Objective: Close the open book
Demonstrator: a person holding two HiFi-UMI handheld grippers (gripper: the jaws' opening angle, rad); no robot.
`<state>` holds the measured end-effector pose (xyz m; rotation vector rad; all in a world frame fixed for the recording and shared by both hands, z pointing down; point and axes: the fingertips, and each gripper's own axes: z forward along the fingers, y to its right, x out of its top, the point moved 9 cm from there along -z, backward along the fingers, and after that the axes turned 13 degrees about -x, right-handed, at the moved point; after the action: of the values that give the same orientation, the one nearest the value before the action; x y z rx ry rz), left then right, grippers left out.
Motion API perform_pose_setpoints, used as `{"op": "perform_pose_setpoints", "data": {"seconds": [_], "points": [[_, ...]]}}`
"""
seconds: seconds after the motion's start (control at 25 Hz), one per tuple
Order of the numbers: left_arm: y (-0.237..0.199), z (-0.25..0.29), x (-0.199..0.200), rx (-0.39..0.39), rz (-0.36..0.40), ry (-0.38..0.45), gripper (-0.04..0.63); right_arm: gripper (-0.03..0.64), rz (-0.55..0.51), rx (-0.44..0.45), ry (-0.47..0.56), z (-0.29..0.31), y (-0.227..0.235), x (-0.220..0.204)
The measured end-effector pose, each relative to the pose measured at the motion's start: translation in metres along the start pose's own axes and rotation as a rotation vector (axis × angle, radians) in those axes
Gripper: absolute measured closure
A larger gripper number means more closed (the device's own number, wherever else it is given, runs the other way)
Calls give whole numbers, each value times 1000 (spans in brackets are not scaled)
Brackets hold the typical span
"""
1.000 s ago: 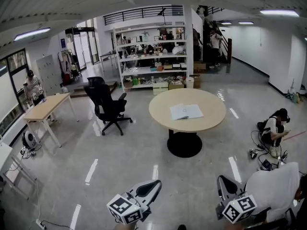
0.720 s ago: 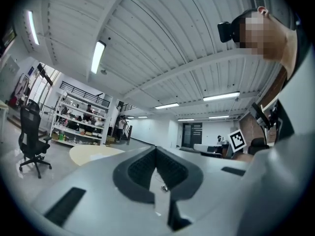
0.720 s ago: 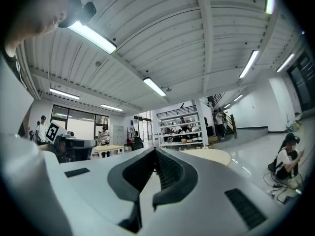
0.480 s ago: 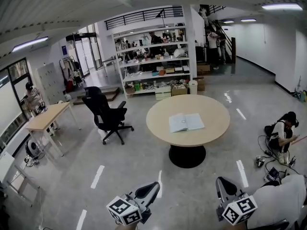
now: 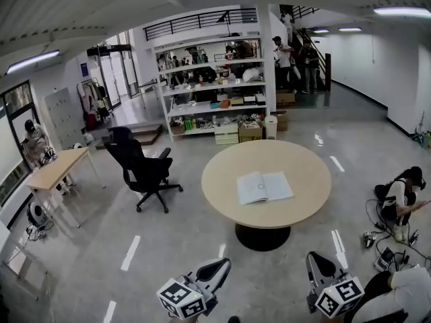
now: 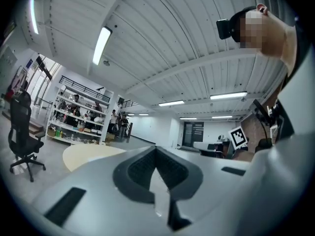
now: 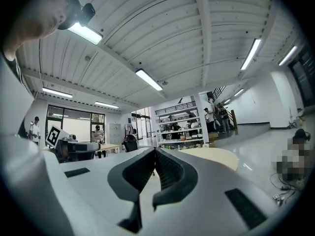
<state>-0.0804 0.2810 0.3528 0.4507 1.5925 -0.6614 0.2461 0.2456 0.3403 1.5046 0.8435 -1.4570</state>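
An open book (image 5: 264, 187) lies flat, pages up, on the round beige table (image 5: 222, 180) in the middle of the room. The table also shows ahead in the left gripper view (image 6: 91, 154) and in the right gripper view (image 7: 211, 156); the book cannot be made out there. My left gripper (image 5: 219, 268) and right gripper (image 5: 316, 261) are at the bottom of the head view, well short of the table and pointing level toward it. In their own views the left gripper (image 6: 156, 149) and right gripper (image 7: 155, 150) have their jaws together with nothing between them.
A black office chair (image 5: 141, 170) stands left of the table. A tall shelving unit (image 5: 215, 93) fills the back. A wooden desk (image 5: 57, 170) is at far left. A person (image 5: 401, 200) crouches on the floor at right among cables (image 5: 380, 247).
The table and book have grown larger and moved lower in the head view as I walk toward them. Both grippers keep their place in the view and stay shut.
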Motion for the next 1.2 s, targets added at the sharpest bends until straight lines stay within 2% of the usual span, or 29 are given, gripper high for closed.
{"op": "perform_pose_setpoints", "data": {"seconds": [0.36, 0.6, 0.84, 1.04, 1.2], "points": [[-147, 42, 27, -56, 14, -11, 609, 618, -27, -24, -17, 148, -13, 19], [-217, 80, 30, -70, -2, -7, 609, 618, -33, -31, -49, 225, 0, 17], [-281, 133, 30, -35, -7, -13, 609, 618, -20, 6, -56, 310, 33, 12], [-330, 192, 45, 16, 9, -23, 609, 618, 1, 42, -39, 387, 81, 28], [-358, 230, 52, 55, 10, -29, 609, 618, -23, 89, -44, 434, 110, 41]]}}
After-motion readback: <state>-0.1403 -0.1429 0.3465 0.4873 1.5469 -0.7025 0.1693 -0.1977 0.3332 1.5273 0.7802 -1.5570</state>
